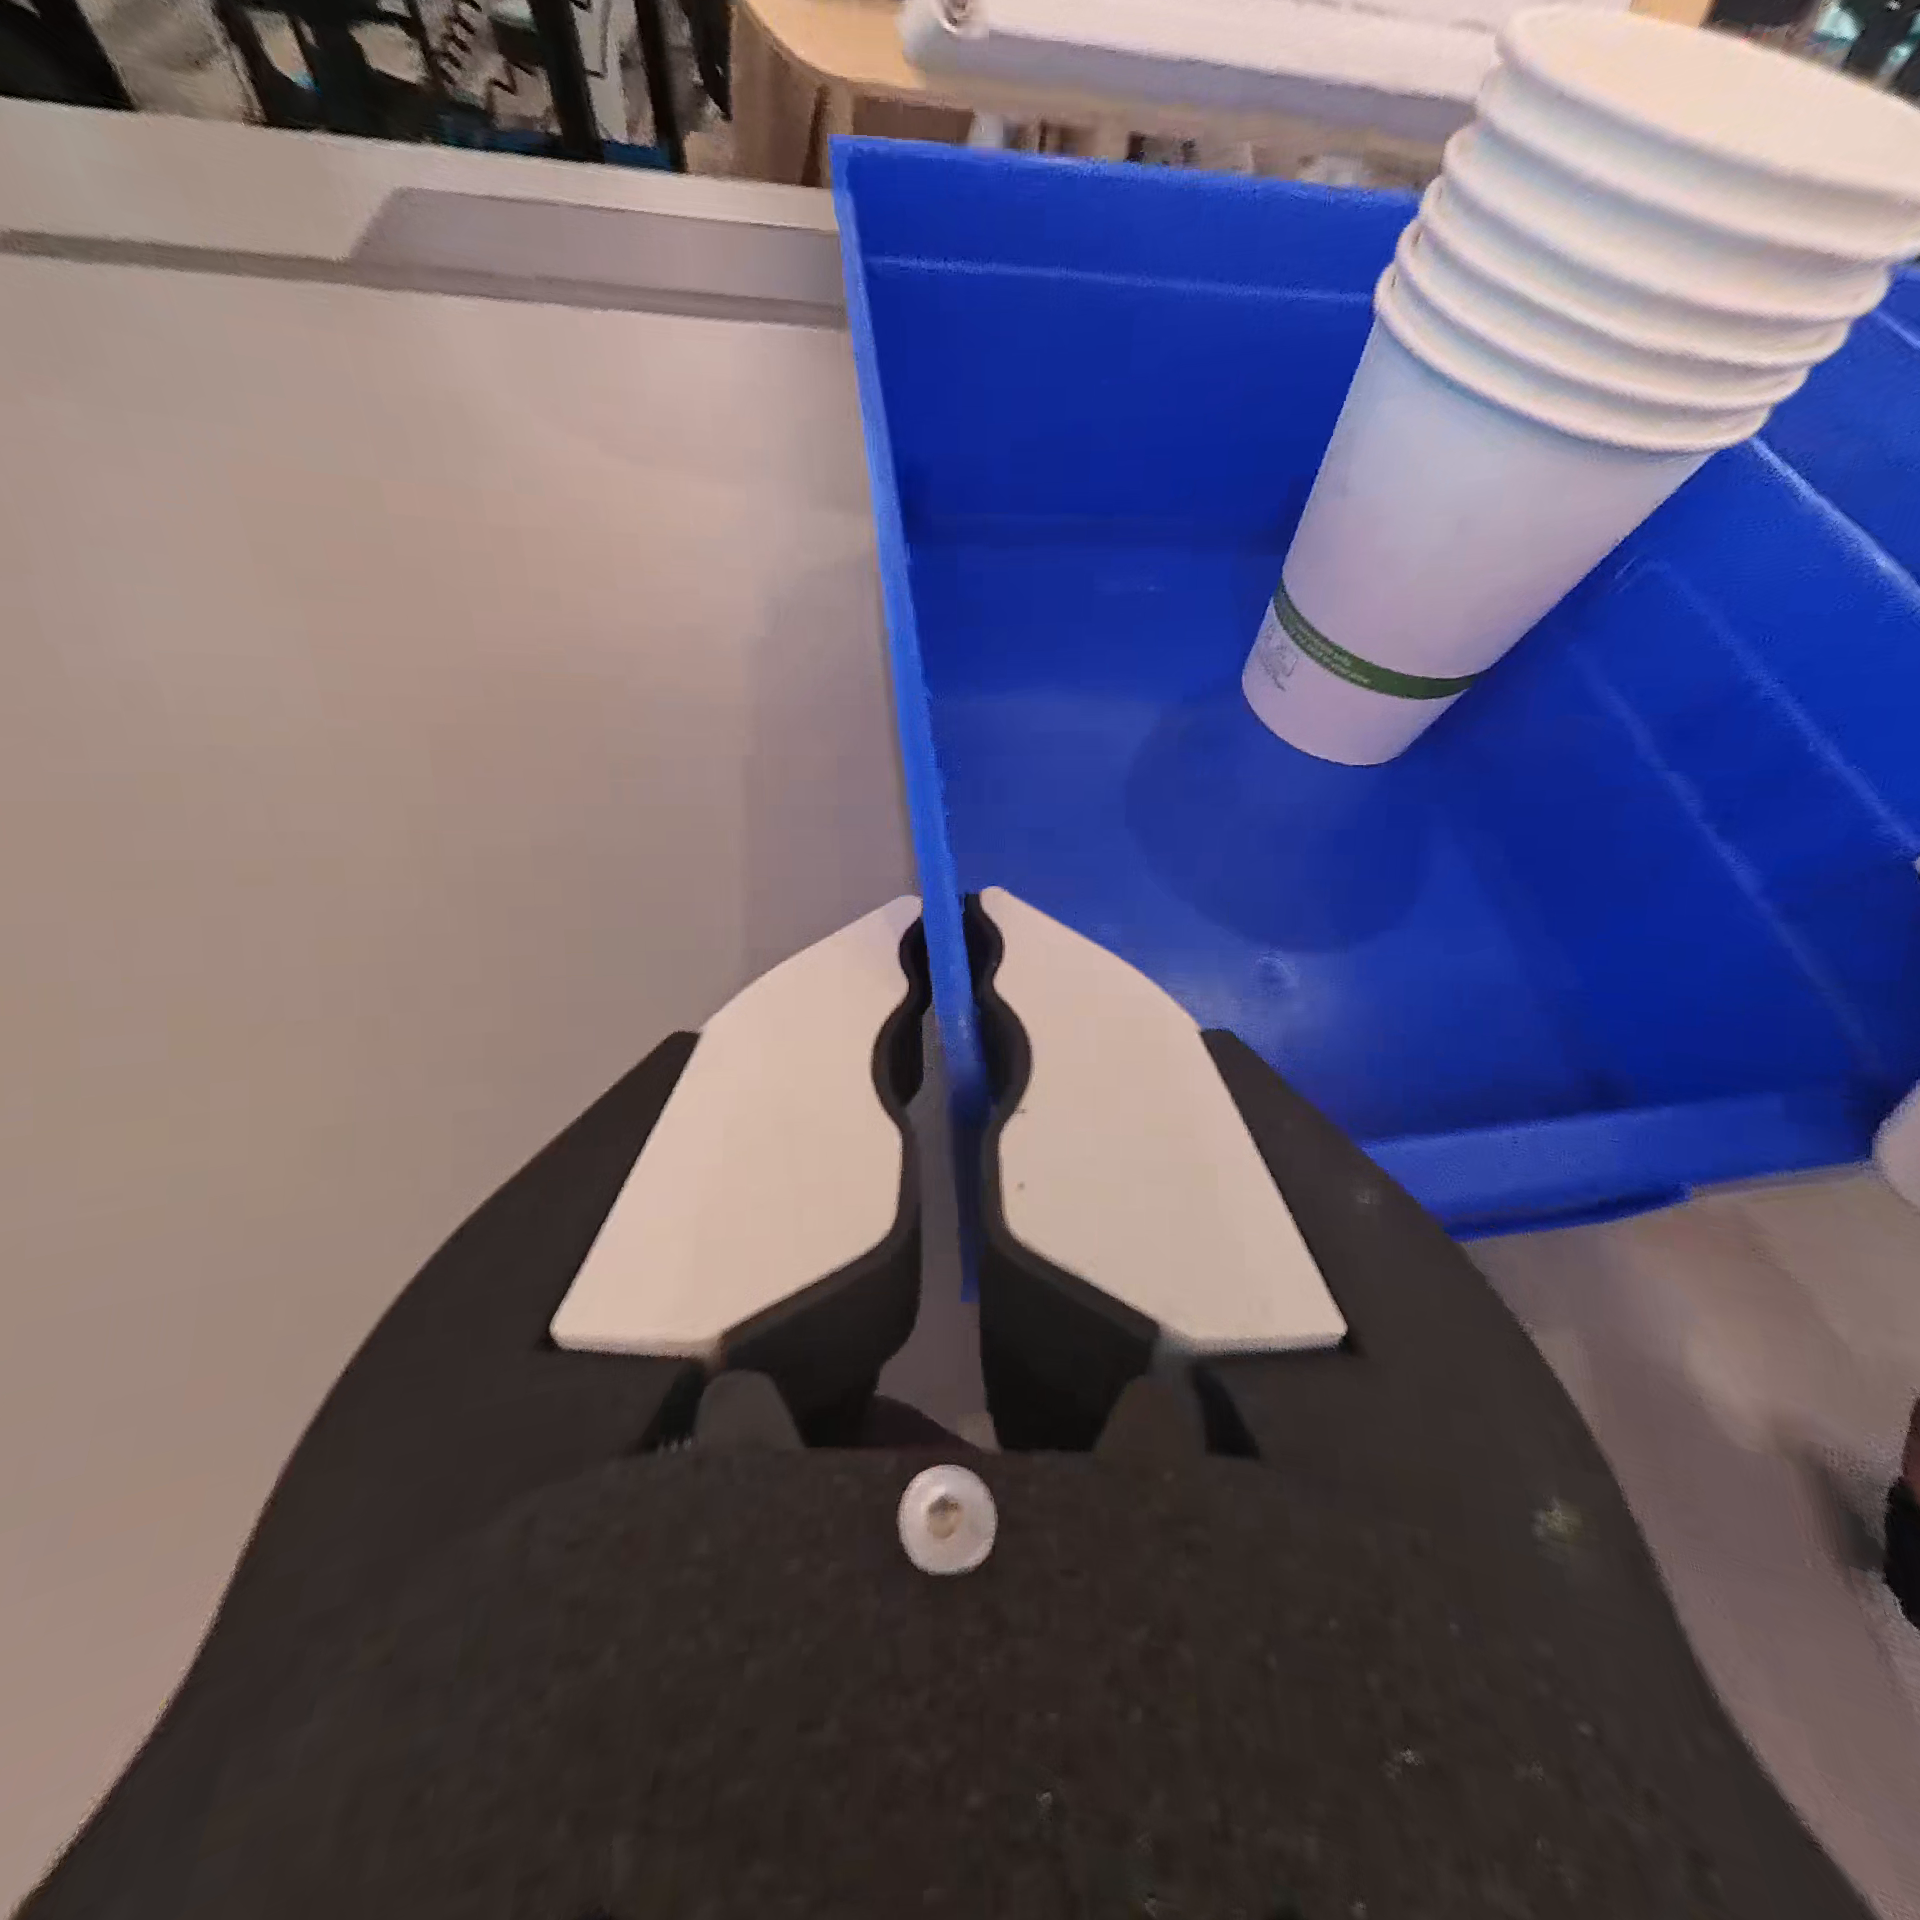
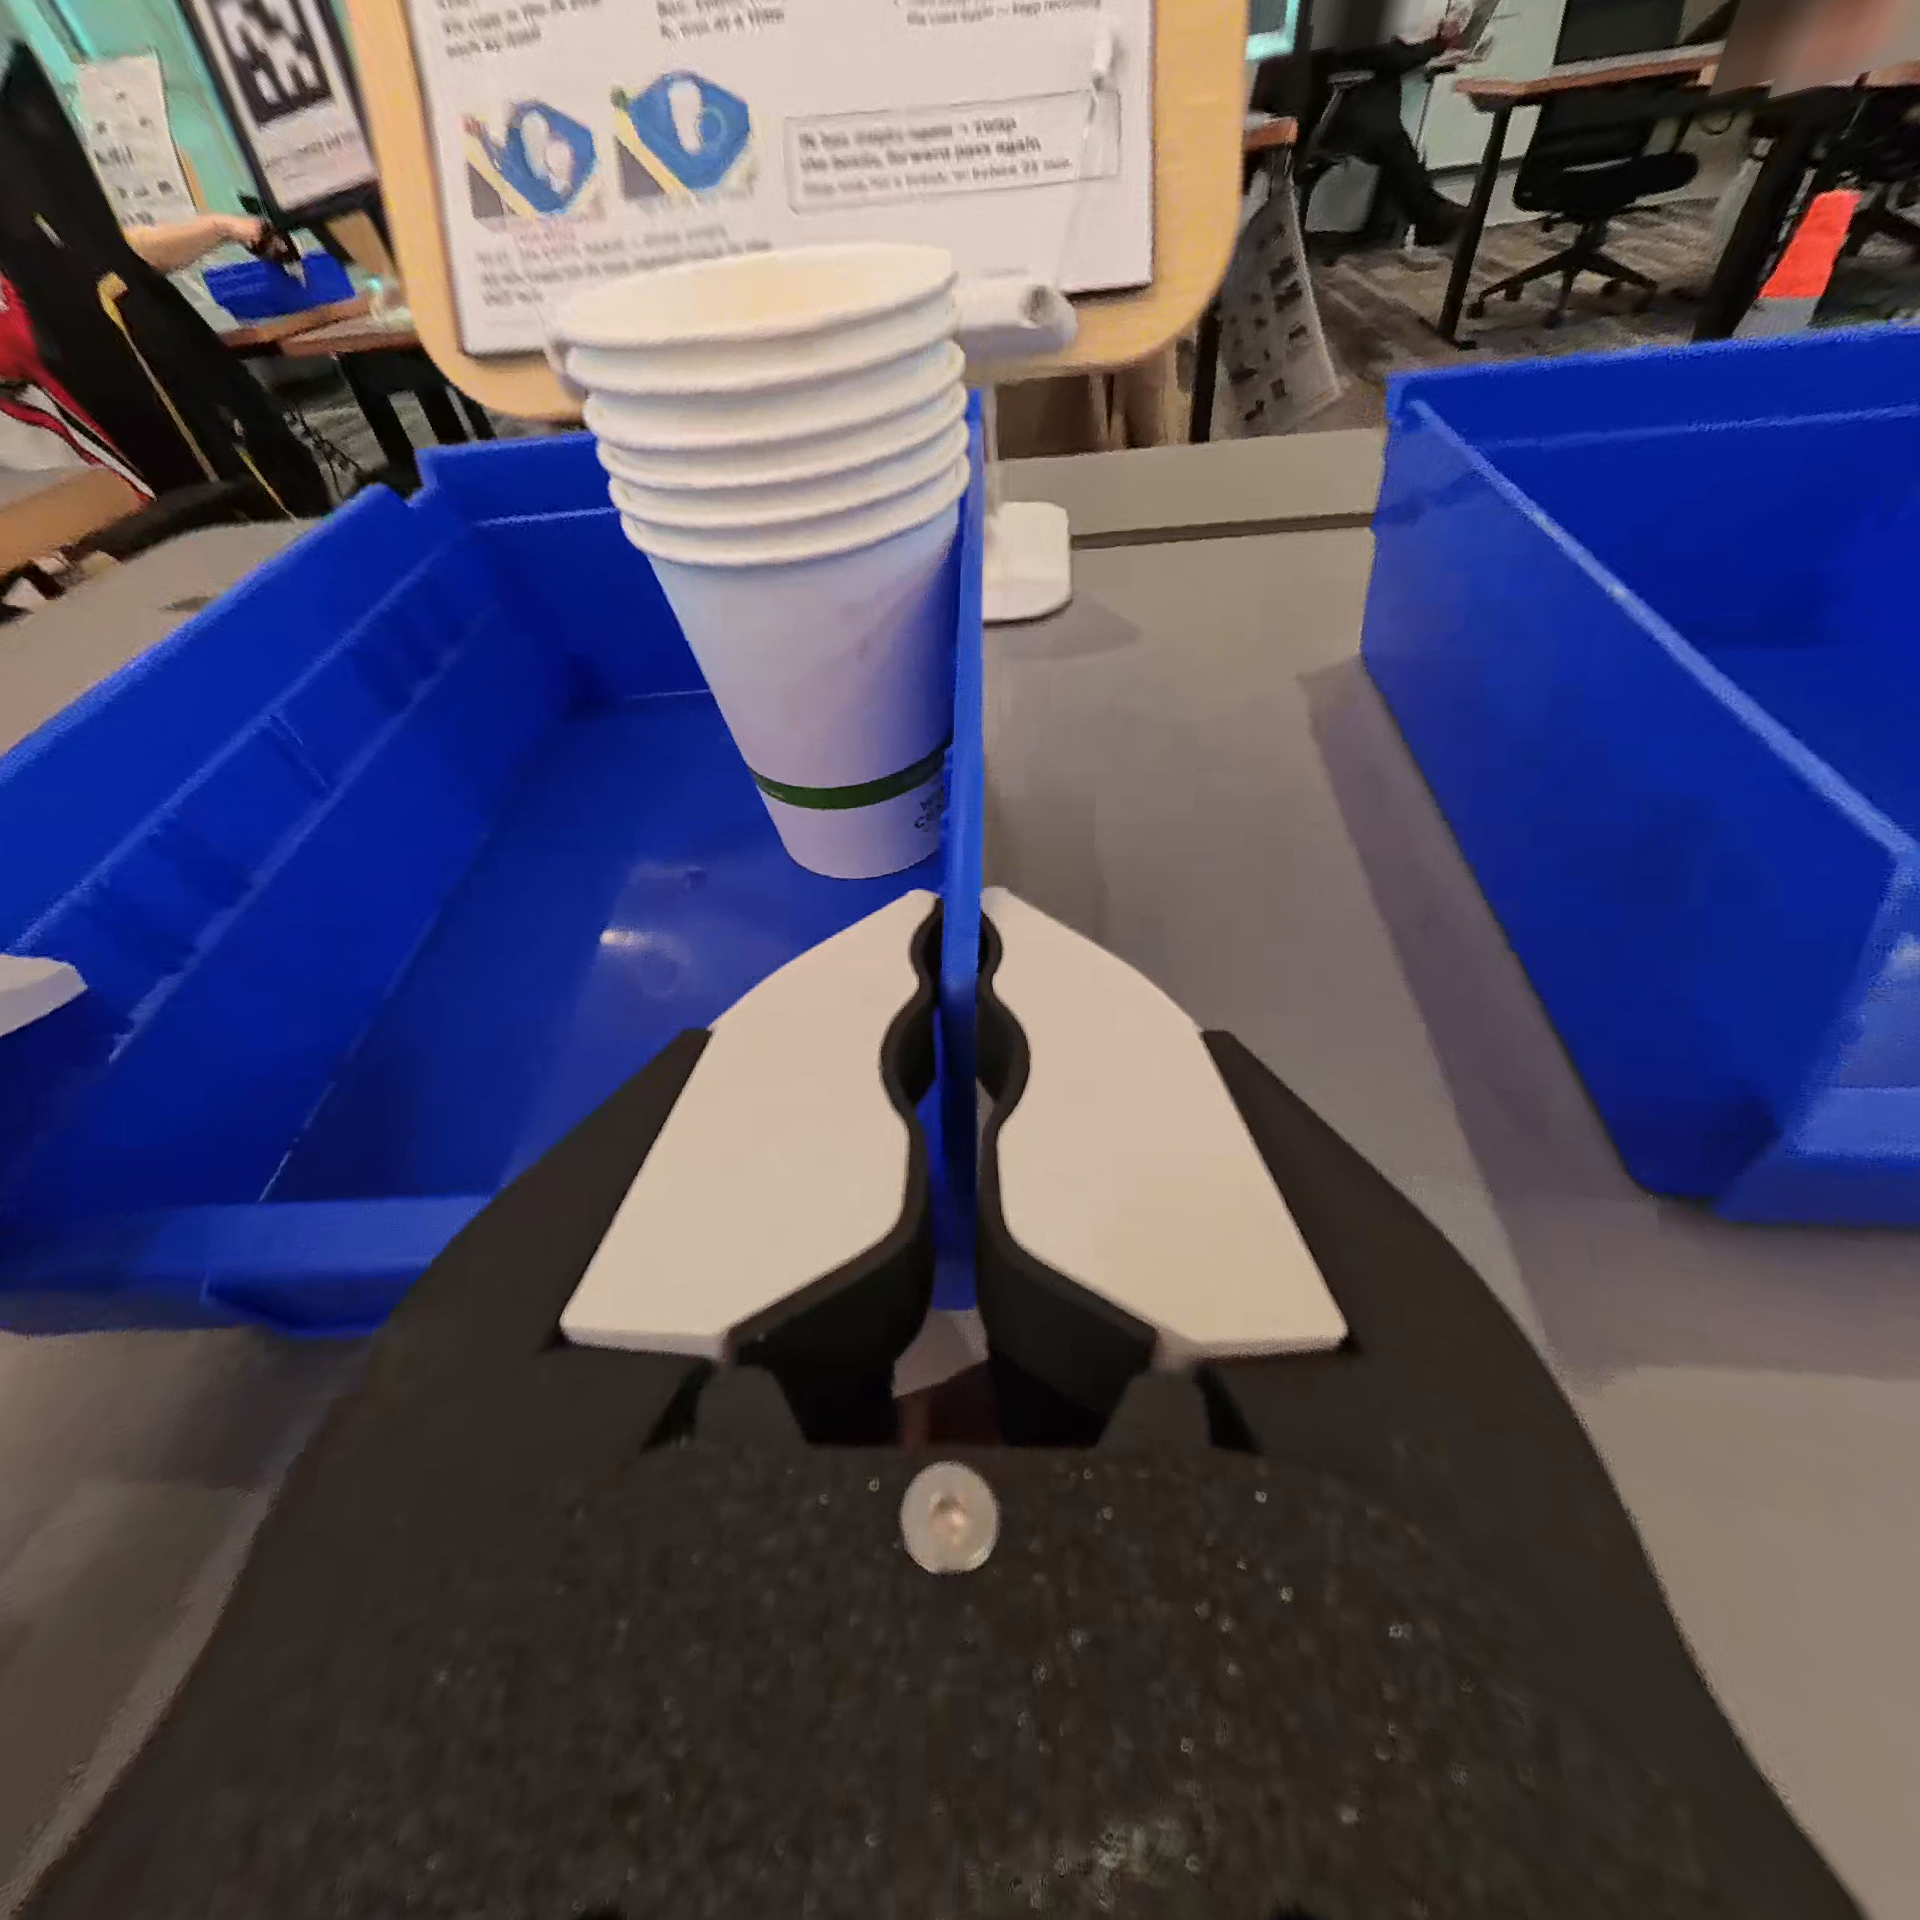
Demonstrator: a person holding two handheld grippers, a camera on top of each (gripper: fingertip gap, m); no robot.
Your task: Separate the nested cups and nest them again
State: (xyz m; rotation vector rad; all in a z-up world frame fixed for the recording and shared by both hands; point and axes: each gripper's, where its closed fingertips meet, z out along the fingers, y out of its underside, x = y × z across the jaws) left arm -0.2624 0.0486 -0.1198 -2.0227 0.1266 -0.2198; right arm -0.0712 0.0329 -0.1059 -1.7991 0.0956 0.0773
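Note:
A stack of several nested white paper cups (image 1: 1475, 499) with a green band stands tilted inside a blue bin (image 1: 1558, 935). My left gripper (image 1: 948, 904) is shut on the bin's left side wall (image 1: 883, 520), with both pads pressed on the thin blue edge. In the right wrist view the cup stack (image 2: 800, 623) leans against the bin's right side wall (image 2: 966, 675). My right gripper (image 2: 961, 904) is shut on that wall, near its front end. Neither gripper touches the cups.
A second blue bin (image 2: 1662, 727) stands to the right on the grey table (image 2: 1195, 831). A board with printed sheets on a white stand (image 2: 1029, 561) is behind the bins. The pale table surface (image 1: 416, 727) lies left of the gripped bin.

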